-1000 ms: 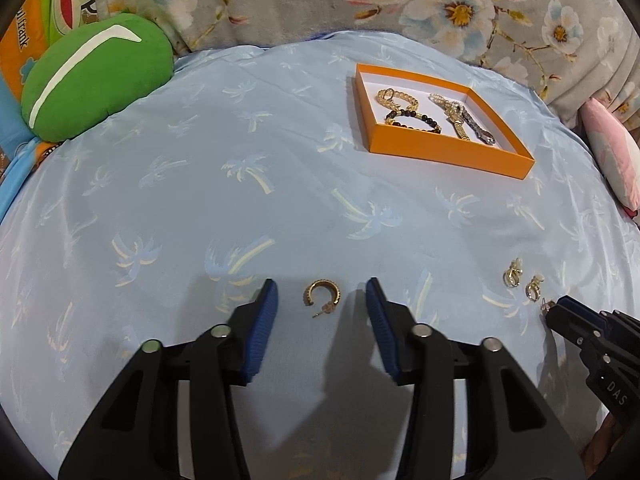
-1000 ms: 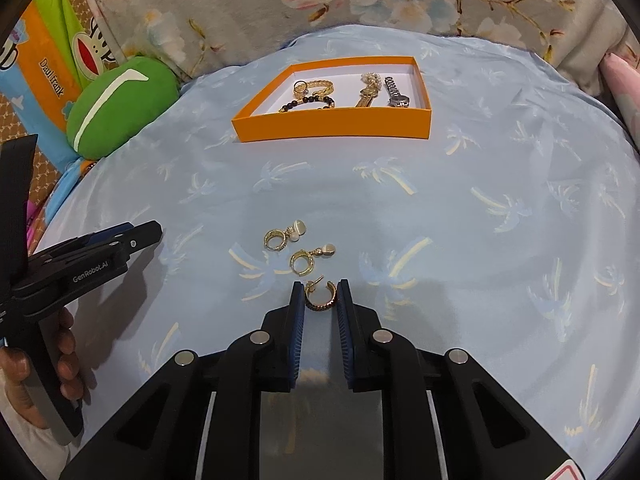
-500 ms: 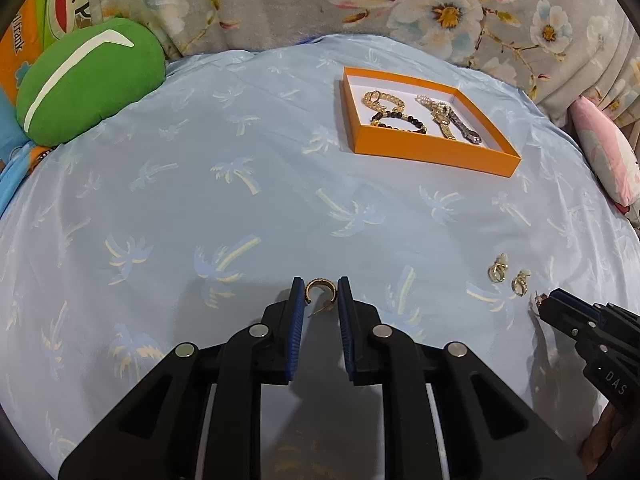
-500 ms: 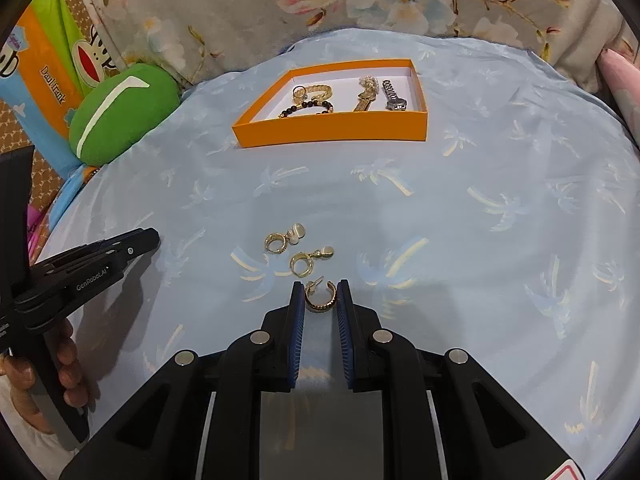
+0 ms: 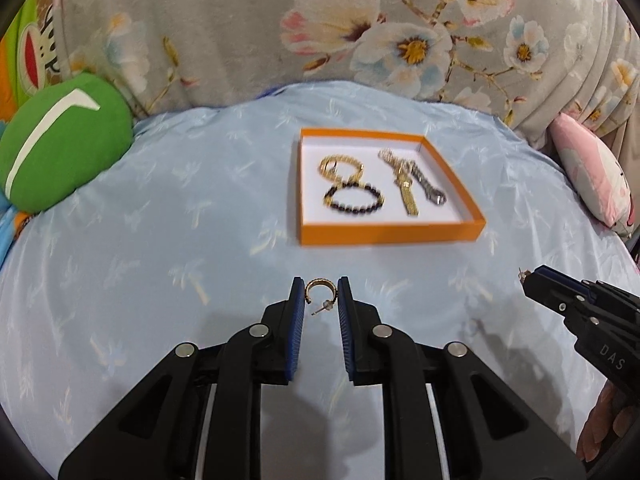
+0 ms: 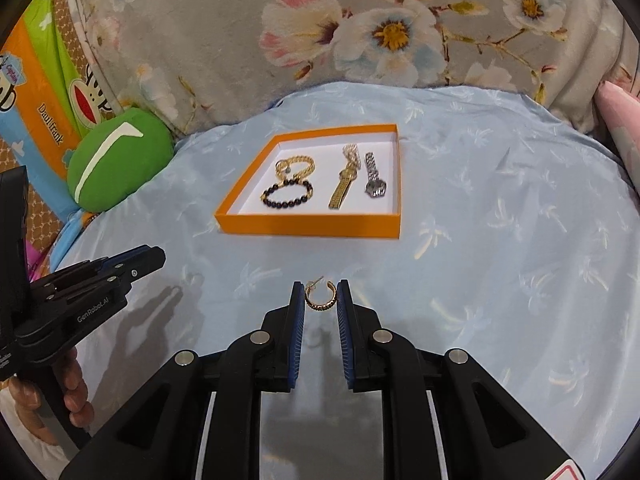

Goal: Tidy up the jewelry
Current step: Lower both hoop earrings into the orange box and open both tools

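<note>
Two hand-held grippers each pinch a small gold hoop earring above a bed spread with a pale blue sheet printed with palm trees. The left gripper, its jaws having just drawn together, is clamped on one earring: an open gold C-shaped hoop with a textured outer band and a thin post jutting from its lower end. The earring sits at the very tips of the blue pads, clear of the sheet. The right gripper is likewise closed on a matching earring, its broad beaded band curving downward and its post pointing up and back.

Beyond both grippers, near the far edge of the bed, lies a shallow orange tray with a white floor. Inside it rest a gold chain bracelet, a bracelet of dark beads touching it, a gold watch and a silver watch side by side.

A green cushion sits at the left of the bed, against a grey floral cover. A person's fingers wrap the left gripper's handle in the right wrist view.
</note>
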Demonstrator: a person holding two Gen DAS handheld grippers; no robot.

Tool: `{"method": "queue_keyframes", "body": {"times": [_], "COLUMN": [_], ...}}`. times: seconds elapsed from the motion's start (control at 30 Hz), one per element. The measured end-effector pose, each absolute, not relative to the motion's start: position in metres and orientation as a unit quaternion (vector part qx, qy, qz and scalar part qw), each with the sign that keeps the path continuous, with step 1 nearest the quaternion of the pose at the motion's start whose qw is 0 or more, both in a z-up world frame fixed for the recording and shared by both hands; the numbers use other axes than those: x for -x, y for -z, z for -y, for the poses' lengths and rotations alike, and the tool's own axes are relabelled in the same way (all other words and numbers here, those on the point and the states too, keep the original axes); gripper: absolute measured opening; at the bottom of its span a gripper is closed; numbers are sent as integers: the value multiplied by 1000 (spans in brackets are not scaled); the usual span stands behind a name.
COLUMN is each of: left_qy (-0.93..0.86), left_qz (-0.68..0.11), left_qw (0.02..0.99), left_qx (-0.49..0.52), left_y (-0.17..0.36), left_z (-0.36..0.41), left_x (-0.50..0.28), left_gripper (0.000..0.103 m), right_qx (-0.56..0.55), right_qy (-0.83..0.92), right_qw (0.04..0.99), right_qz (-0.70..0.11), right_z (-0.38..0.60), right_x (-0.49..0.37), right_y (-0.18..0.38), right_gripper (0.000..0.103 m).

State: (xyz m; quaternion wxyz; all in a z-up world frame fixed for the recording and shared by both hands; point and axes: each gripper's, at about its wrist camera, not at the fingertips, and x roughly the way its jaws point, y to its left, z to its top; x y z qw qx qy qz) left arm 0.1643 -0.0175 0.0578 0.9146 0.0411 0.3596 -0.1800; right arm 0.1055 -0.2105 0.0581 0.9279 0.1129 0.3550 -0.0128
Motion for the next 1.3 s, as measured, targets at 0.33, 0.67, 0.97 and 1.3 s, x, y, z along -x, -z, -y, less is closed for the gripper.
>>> {"method": "queue_keyframes", "body": {"times": [0.33, 0.67, 0.97, 1.3], "left_qy": [177, 161, 163, 166], "left_qz": [-357, -402, -408, -407], "left_qw": [917, 901, 898, 898], "left_qx": [-39, -30, -20, -28], "left_y": [-55, -12, -4, -5], "left_z": [71, 90, 87, 90], "left_x": [-243, -294, -297, -294], "left_gripper": [16, 16, 17, 38], "right_qx": [-124, -154, -134, -133], "right_qy": [20, 21, 20, 17], "right_qw": [927, 907, 908, 908], "right_qz": [-354, -391, -395, -398], "right_z": [238, 256, 248, 246], "right_x": [-190, -235, -239, -239], "right_y": [-53, -11, -6, -4], "right_gripper": [15, 15, 15, 15]}}
